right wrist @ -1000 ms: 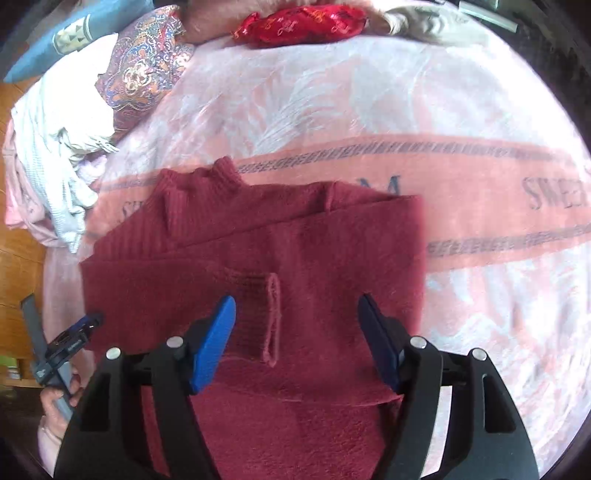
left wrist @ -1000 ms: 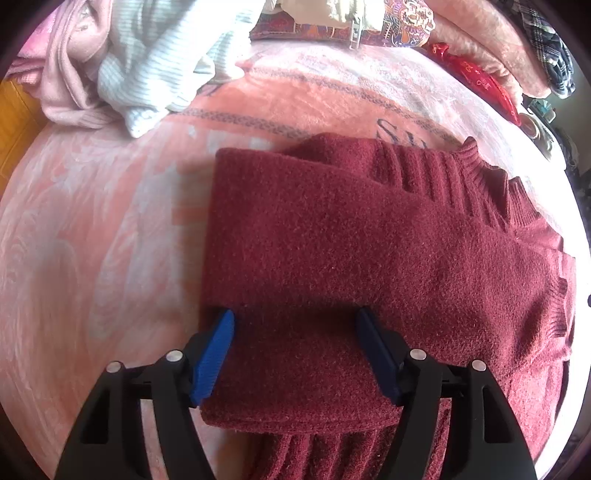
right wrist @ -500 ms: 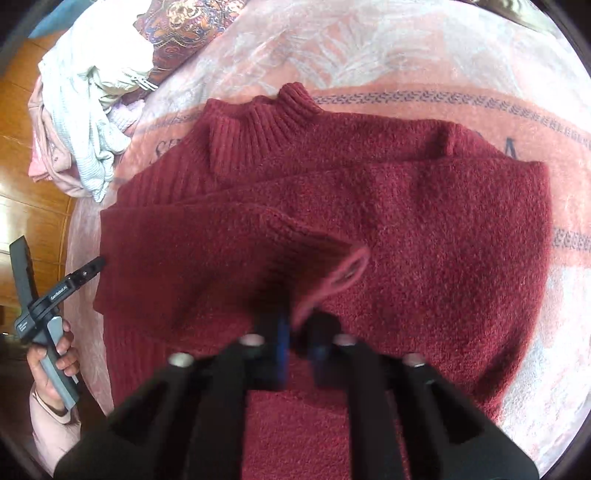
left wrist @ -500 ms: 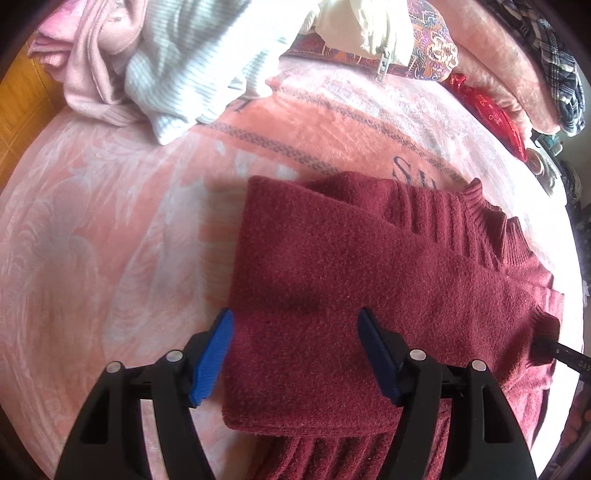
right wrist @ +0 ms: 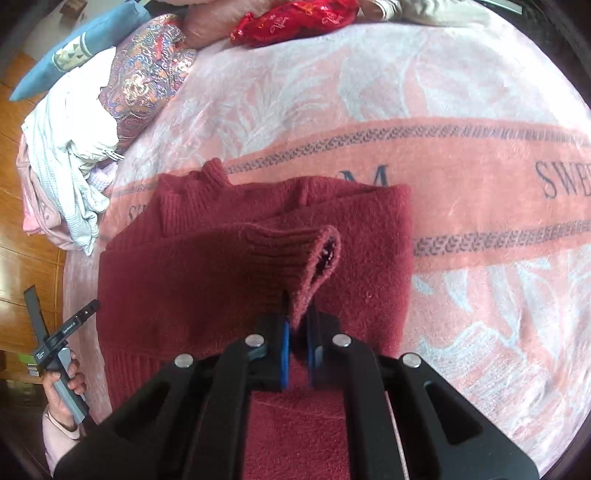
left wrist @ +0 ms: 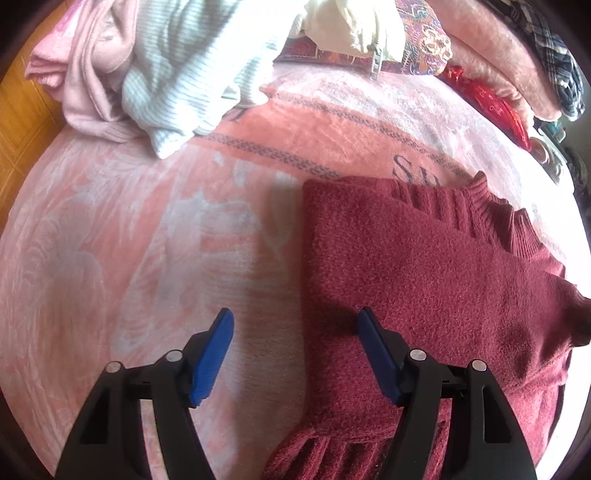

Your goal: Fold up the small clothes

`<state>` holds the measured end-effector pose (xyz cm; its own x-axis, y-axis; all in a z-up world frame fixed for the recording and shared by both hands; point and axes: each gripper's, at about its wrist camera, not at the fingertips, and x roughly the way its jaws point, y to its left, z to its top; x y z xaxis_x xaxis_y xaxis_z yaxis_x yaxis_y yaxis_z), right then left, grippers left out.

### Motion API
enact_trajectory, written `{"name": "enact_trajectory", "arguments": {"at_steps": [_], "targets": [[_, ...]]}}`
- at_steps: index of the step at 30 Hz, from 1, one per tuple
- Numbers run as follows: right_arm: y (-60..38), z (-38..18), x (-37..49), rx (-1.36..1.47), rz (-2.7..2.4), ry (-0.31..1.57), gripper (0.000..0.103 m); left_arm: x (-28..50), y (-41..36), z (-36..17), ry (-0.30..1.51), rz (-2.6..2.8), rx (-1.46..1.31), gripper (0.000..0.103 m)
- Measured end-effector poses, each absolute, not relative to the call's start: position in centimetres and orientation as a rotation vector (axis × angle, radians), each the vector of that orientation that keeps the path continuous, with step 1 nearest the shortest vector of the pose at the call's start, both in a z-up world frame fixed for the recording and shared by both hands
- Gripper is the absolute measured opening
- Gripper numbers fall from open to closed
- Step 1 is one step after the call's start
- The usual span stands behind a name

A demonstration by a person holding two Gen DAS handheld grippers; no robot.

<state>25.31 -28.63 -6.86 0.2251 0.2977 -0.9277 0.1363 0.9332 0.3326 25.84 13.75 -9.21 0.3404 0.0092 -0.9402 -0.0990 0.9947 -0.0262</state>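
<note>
Bedding under your work is a pink blanket (right wrist: 461, 206) with pale leaf patterns, a darker band and printed letters, spread over the bed, and wooden floor (left wrist: 22, 107) shows past its left edge. Your maroon sweater (left wrist: 424, 280) lies flat on the blanket, partly folded, its ribbed collar pointing to the far side. Your right gripper (right wrist: 297, 325) is pressed together on the sweater's sleeve cuff (right wrist: 317, 266), holding that cuff raised above the folded body. Your left gripper (left wrist: 295, 354) is spread wide and holds nothing; its left finger hangs over bare blanket, its right finger over the sweater's left edge. In the right wrist view your left hand (right wrist: 62, 384) grips its handle at the near left, off the bed's edge. A heap of pale clothes (left wrist: 177, 74) sits on the far left of the bed, beside a patterned cushion (right wrist: 147, 74), with a red cushion (right wrist: 295, 16) along the far side. Right of the sweater you have open blanket out to the bed's edge.
</note>
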Motion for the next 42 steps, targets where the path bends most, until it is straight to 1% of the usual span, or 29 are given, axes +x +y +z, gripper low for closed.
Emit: {"name": "enact_trajectory", "arguments": {"at_steps": [1,2,4,6,10,14,19,21,23,30,33,36,37,39,40,42], "targets": [[-28.7,-7.7,25.4,0.368,0.106,1.366,0.007,25.8,13.2,-9.4,1.223,0.065,-0.059,0.07],[-28.4,-8.3,25.4,0.363,0.101,1.376,0.011,25.9,12.8,-9.7,1.229,0.061,-0.04,0.07],[-28.7,-8.6,25.4,0.365,0.106,1.381,0.012,25.9,12.3,-10.3,1.241,0.063,-0.024,0.07],[-28.6,-7.9,25.4,0.351,0.102,1.381,0.019,25.9,12.1,-10.3,1.243,0.069,-0.019,0.07],[-28.2,-4.3,25.1,0.22,0.065,1.282,0.033,25.9,11.1,-8.4,1.21,0.025,-0.044,0.07],[-26.7,-3.9,25.5,0.278,0.176,1.269,0.033,25.7,8.7,-7.6,1.197,-0.039,-0.024,0.07],[-25.9,-6.7,25.5,0.245,0.138,1.339,0.031,26.0,7.4,-10.0,1.258,-0.049,0.013,0.07],[-26.4,-8.2,25.3,0.233,0.115,1.37,0.03,26.2,7.7,-11.1,1.264,-0.058,0.014,0.077],[-26.7,-8.9,25.1,0.237,0.124,1.361,0.027,26.1,8.0,-11.5,1.256,-0.074,0.01,0.078],[-25.8,-8.5,24.3,0.173,0.117,1.319,0.029,25.7,7.9,-11.4,1.232,-0.076,0.021,0.079],[-26.5,-6.8,23.2,0.255,0.182,1.295,0.034,24.6,8.0,-10.0,1.243,-0.063,0.052,0.077],[-27.3,-4.7,20.7,0.248,0.21,1.303,0.036,22.5,8.6,-7.9,1.241,-0.062,0.085,0.078],[-27.6,-4.1,19.5,0.231,0.215,1.305,0.038,21.5,8.9,-7.2,1.245,-0.059,0.1,0.078],[-27.9,-3.0,16.6,0.2,0.245,1.314,0.047,19.0,9.4,-6.0,1.243,-0.078,0.123,0.078],[-28.2,-2.6,14.9,0.187,0.261,1.322,0.053,17.2,9.7,-5.3,1.241,-0.088,0.138,0.078],[-29.2,-2.0,11.3,0.189,0.294,1.334,0.056,14.2,10.6,-4.6,1.255,-0.106,0.141,0.078]]}}
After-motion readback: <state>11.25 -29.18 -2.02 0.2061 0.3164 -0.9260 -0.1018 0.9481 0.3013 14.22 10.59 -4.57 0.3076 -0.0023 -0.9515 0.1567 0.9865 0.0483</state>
